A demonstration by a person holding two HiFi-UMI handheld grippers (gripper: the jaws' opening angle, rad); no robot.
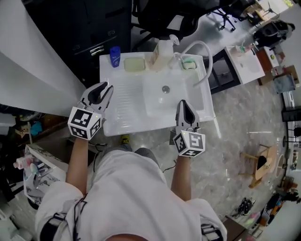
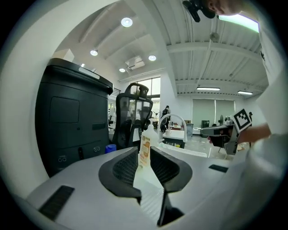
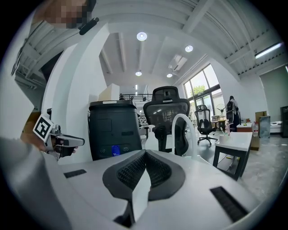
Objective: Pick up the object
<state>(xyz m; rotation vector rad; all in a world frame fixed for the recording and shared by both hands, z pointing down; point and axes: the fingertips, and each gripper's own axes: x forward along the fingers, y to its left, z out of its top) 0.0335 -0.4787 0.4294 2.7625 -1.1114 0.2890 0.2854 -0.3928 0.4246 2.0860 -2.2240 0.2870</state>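
A white sink unit (image 1: 126, 101) stands in front of me. Along its back rim sit a blue bottle (image 1: 114, 56), a pale yellow sponge (image 1: 134, 64), a white pump bottle (image 1: 162, 54) and a green item (image 1: 188, 63). My left gripper (image 1: 104, 90) hovers over the sink's left edge, open and empty. In the left gripper view the pump bottle (image 2: 145, 143) shows through the gap of the left gripper (image 2: 145, 155), far beyond the tips. My right gripper (image 1: 184, 105) hangs over the sink's front right; in its own view this right gripper (image 3: 144, 157) is shut on nothing.
A white curved faucet (image 1: 203, 52) arcs over the basin (image 1: 162, 101). Behind the sink are a black cabinet (image 1: 84, 33) and an office chair (image 1: 162, 14). A white table (image 1: 247, 66) and a wooden stool (image 1: 261, 164) stand right; a cluttered cart (image 1: 33, 176) left.
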